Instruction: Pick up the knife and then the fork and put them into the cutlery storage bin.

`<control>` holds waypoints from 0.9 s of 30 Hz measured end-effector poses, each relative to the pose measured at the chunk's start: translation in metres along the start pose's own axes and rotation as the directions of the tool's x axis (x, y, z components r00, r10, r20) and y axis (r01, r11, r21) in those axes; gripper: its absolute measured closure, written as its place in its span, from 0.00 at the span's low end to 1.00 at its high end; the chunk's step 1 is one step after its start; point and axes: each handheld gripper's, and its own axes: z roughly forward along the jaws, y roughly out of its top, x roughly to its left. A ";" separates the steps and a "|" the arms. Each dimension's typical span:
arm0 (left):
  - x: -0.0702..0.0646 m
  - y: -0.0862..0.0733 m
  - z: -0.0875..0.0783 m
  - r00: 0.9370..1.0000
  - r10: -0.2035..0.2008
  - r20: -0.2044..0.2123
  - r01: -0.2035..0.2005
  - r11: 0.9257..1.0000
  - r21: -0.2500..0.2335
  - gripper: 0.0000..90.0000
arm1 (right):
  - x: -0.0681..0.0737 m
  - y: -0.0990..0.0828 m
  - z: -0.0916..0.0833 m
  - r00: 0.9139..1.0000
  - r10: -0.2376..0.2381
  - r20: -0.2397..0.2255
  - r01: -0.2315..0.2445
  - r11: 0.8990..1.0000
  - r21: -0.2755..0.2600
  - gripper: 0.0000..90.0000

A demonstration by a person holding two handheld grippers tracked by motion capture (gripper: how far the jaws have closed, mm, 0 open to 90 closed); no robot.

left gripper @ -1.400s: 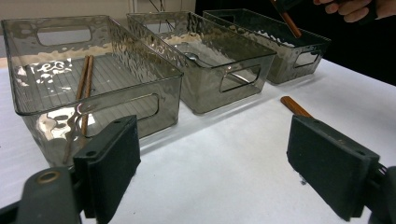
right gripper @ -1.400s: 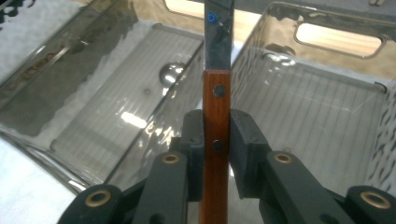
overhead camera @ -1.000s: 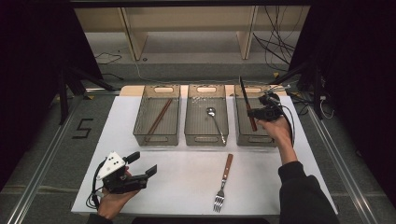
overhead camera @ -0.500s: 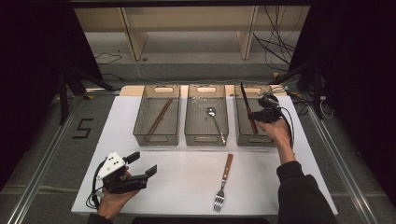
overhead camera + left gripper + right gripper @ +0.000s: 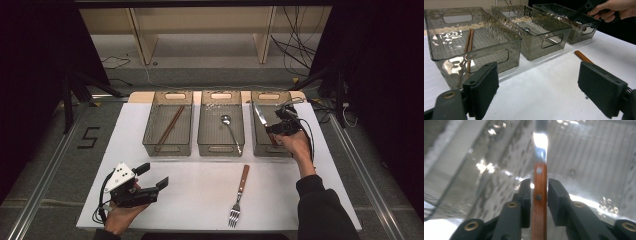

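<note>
one knife [image 5: 540, 182] stands upright between the right claw's [image 5: 278, 128] just-loosening jaws, over the right bin [image 5: 260, 145]; left claw [image 5: 152, 176] spread.

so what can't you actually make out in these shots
- Knife tip: cut off by the top edge of the right gripper view.
- Right gripper jaws: too small to read in the high view; up close they have just been opening, slim gaps beside the handle.
- Fork prongs: hidden behind the left gripper's own jaw in its view.

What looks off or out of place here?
Only the fork: it lies loose on the table outside the bins. The knife leans tilted in the right bin, between the right gripper jaws, which have just been opening.
</note>
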 end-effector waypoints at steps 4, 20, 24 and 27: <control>0.000 0.000 0.000 1.000 0.003 0.001 -0.003 1.000 0.001 0.18 | 0.003 0.002 -0.005 0.999 -0.016 -0.031 0.015 1.000 -0.027 0.76; 0.000 0.000 0.000 1.000 0.005 0.001 -0.005 1.000 0.002 0.18 | 0.047 0.000 -0.030 0.973 -0.209 -0.103 0.195 0.972 -0.129 0.48; 0.000 0.000 0.000 1.000 0.008 0.002 -0.008 1.000 0.006 0.18 | 0.065 -0.006 -0.041 0.951 -0.275 -0.142 0.249 0.952 -0.178 0.58; -0.001 0.000 0.000 1.000 0.008 0.001 -0.008 1.000 0.004 0.18 | 0.076 -0.010 -0.041 0.939 -0.306 -0.158 0.277 0.943 -0.183 0.59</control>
